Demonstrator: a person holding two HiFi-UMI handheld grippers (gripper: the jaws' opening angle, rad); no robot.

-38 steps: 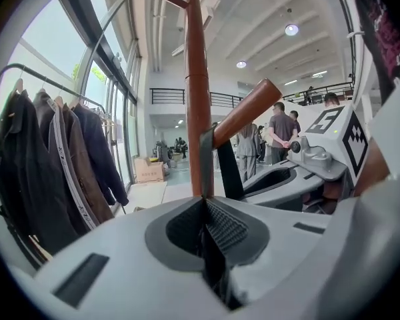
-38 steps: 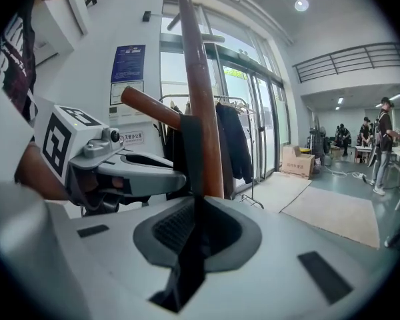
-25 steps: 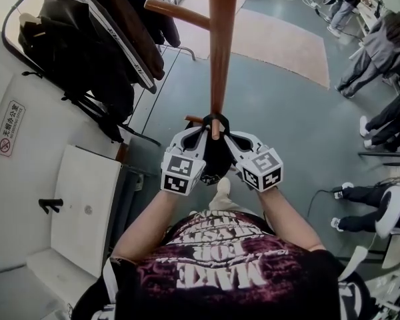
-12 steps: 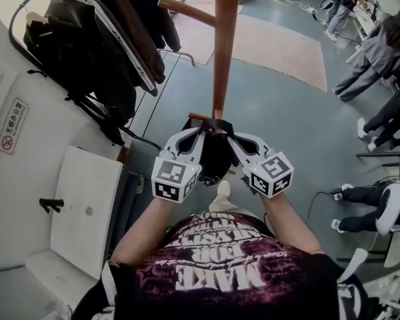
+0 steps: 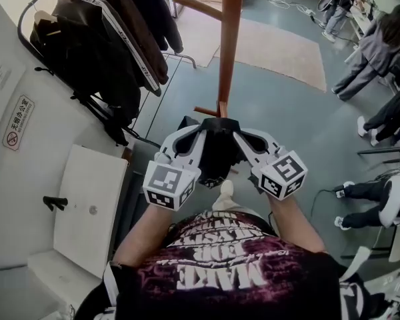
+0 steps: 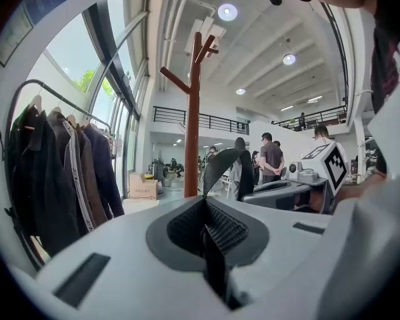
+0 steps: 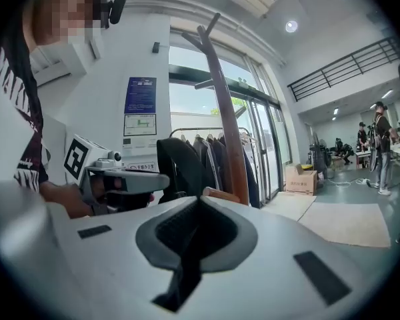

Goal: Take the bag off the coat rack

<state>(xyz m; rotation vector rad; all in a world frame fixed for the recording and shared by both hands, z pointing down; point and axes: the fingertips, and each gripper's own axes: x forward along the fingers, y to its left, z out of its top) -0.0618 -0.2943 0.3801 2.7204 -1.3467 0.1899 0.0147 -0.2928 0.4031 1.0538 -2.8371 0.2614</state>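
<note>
A black bag (image 5: 217,153) hangs between my two grippers, just in front of the brown wooden coat rack pole (image 5: 228,45) and below a short peg (image 5: 205,111). My left gripper (image 5: 199,135) is shut on the bag's black strap (image 6: 214,267), which loops up in front of the jaws. My right gripper (image 5: 241,139) is shut on the strap (image 7: 182,275) from the other side. In the left gripper view, the coat rack (image 6: 191,112) stands beyond the jaws. In the right gripper view, the pole (image 7: 224,119) and a peg (image 7: 221,195) stand close behind the strap.
A clothes rail with several dark jackets (image 5: 107,45) stands at the left by the glass wall. A white cabinet top (image 5: 87,205) lies at the lower left. A beige rug (image 5: 280,45) covers the floor beyond the rack. People (image 5: 377,52) stand at the right.
Both grippers have moved with the bag down the frame, toward the person's body and away from the pole, and now stand slightly farther apart. The strap no longer wraps the pole's peg.
</note>
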